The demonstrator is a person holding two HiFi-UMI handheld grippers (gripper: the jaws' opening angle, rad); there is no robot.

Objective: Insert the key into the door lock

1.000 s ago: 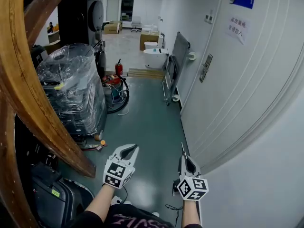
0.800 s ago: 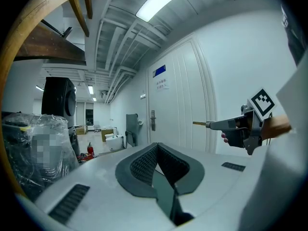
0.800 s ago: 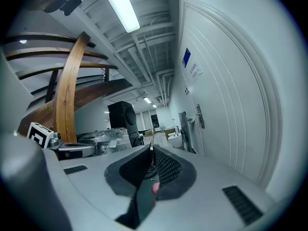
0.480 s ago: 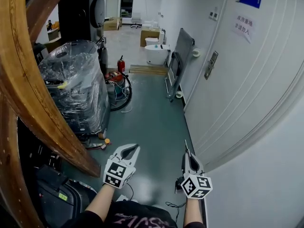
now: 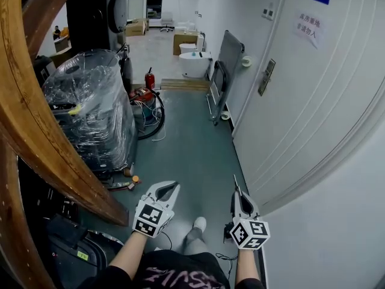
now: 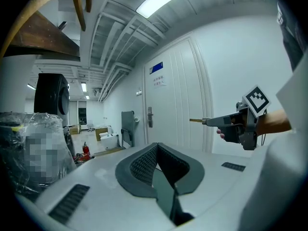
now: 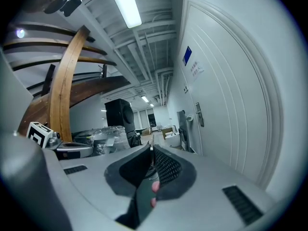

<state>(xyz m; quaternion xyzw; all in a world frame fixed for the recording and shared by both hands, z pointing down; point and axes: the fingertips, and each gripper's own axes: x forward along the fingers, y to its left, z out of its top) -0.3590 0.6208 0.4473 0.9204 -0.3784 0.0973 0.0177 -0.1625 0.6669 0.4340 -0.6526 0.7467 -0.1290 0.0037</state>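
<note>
At near left, the left tongs (image 5: 172,187) are seen closed and empty. Further right, the key (image 5: 234,182) is clamped in the right tongs (image 5: 237,195), well apart from the door lock (image 5: 265,77) at far right.

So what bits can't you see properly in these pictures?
Keyhole on the door lock: too small, head view and left gripper view.
Writing on the paper sign: too small to read, head view.
Key in the right gripper: mostly hidden by its jaws, right gripper view.
Person: mostly cut off by the head view's bottom edge.
</note>
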